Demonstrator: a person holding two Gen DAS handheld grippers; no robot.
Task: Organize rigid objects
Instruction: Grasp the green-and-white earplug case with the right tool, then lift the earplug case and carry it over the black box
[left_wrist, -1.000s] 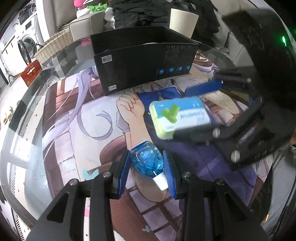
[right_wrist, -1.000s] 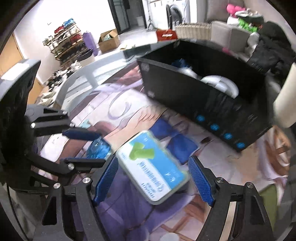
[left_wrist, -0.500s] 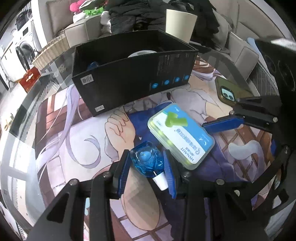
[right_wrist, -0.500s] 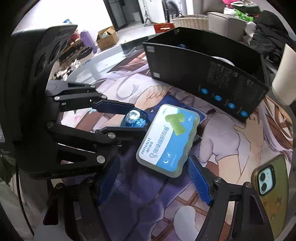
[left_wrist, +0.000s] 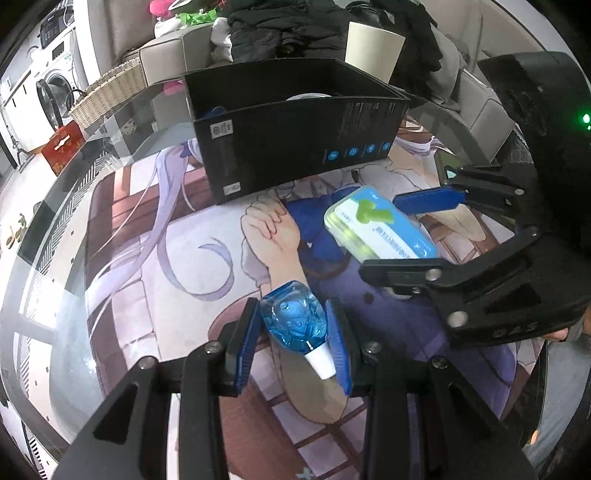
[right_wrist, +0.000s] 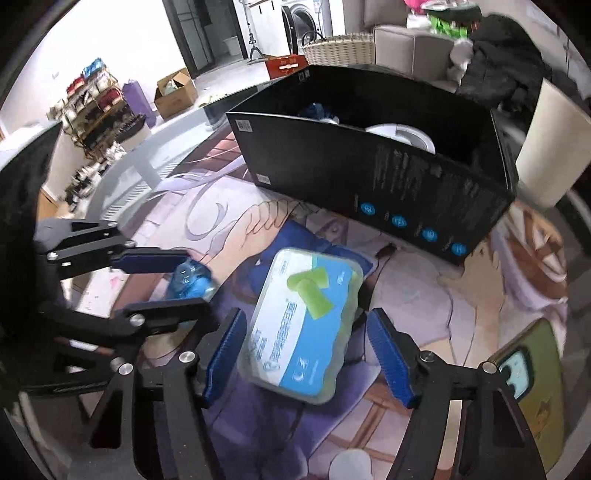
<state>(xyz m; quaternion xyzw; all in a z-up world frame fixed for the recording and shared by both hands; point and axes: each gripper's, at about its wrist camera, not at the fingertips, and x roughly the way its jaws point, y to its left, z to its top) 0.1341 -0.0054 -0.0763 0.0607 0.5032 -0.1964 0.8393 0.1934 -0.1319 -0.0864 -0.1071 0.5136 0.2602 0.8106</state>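
Note:
My left gripper (left_wrist: 293, 338) is shut on a small blue bottle (left_wrist: 293, 319) with a white cap, held above the printed mat; the bottle also shows in the right wrist view (right_wrist: 192, 280). My right gripper (right_wrist: 308, 356) holds a flat blue-and-white earplug box (right_wrist: 306, 328) between its blue pads; the left pad touches it, a small gap shows at the right pad. The same box shows in the left wrist view (left_wrist: 380, 225). A black open box (right_wrist: 369, 173) stands behind, holding a white round object (right_wrist: 402, 134).
A phone in a green case (right_wrist: 524, 373) lies on the mat at the right. A beige cup (right_wrist: 546, 147) stands beside the black box. A wicker basket (left_wrist: 107, 92) and sofa with clothes sit beyond the glass table edge (left_wrist: 44, 206).
The right gripper has closed in around the earplug box and turned it lengthwise. The left gripper keeps hold of the blue bottle, with little movement.

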